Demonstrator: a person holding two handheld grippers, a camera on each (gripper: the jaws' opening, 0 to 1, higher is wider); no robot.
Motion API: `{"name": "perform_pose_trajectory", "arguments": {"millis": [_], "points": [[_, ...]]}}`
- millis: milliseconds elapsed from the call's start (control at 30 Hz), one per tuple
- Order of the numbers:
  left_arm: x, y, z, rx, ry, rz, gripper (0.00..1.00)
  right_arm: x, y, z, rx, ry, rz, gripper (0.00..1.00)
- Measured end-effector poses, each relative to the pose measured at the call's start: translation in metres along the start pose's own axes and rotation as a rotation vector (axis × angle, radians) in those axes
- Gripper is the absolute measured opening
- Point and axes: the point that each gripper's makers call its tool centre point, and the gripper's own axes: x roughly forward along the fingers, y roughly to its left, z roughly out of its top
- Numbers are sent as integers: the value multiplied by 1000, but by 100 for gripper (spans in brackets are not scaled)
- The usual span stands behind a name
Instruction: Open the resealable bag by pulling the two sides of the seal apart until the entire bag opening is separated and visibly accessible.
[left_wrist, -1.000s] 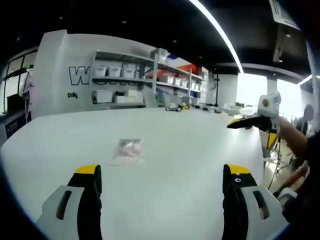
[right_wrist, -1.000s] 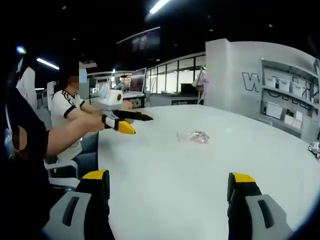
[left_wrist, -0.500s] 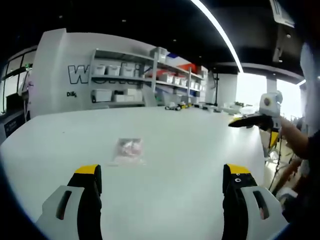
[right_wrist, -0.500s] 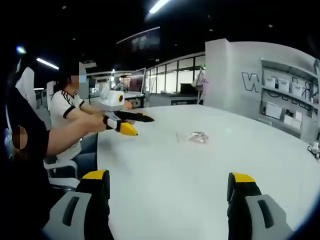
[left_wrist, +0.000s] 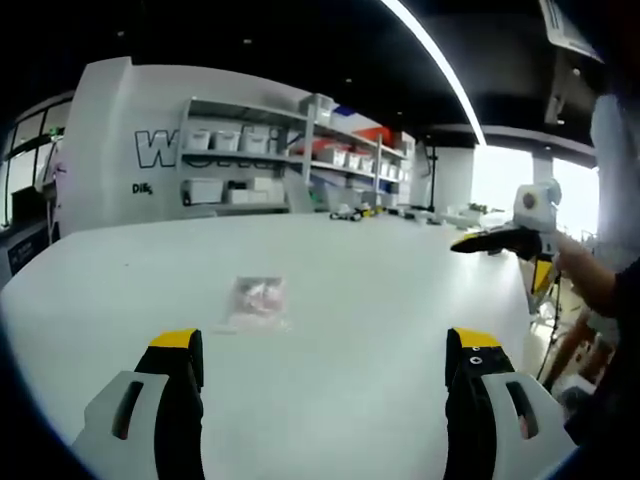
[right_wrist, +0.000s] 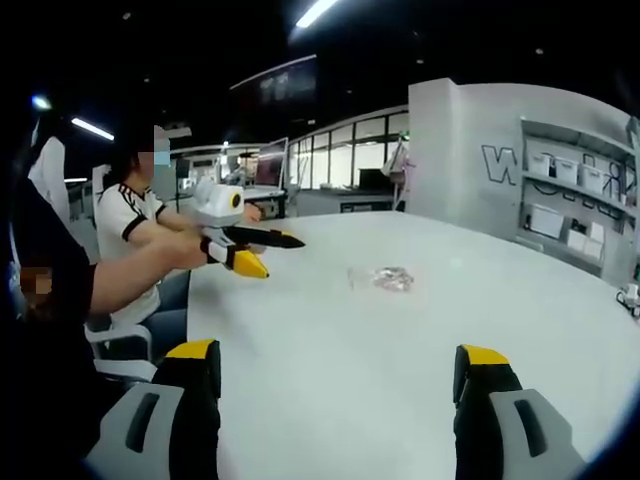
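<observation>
A small clear resealable bag (left_wrist: 258, 299) with pinkish contents lies flat on the white table (left_wrist: 350, 290), ahead of my left gripper (left_wrist: 325, 350) and a bit left of its middle. That gripper's jaws stand wide open with nothing between them. In the right gripper view the same bag (right_wrist: 385, 278) lies farther off, ahead of my right gripper (right_wrist: 335, 365), whose jaws are also wide open and empty. The right gripper (left_wrist: 505, 238) comes in from the right in the left gripper view, held in a hand above the table. The left gripper (right_wrist: 245, 245) appears at the left in the right gripper view.
Shelves with white boxes (left_wrist: 260, 170) stand against the wall beyond the table. A seated person in a white shirt (right_wrist: 130, 230) is at the table's left side in the right gripper view. Small items (left_wrist: 350, 213) sit at the table's far edge.
The right gripper has shifted slightly left in the left gripper view; the right gripper view has panned a little. The bag lies where it was.
</observation>
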Motion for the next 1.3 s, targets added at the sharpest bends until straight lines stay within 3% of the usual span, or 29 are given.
{"name": "perform_pose_trajectory", "arguments": {"millis": [533, 1300], "points": [[4, 4, -2, -1, 3, -1, 100, 11, -17, 5, 7, -14, -13, 97], [12, 6, -7, -4, 9, -6, 100, 31, -24, 13, 5, -26, -5, 93]]}}
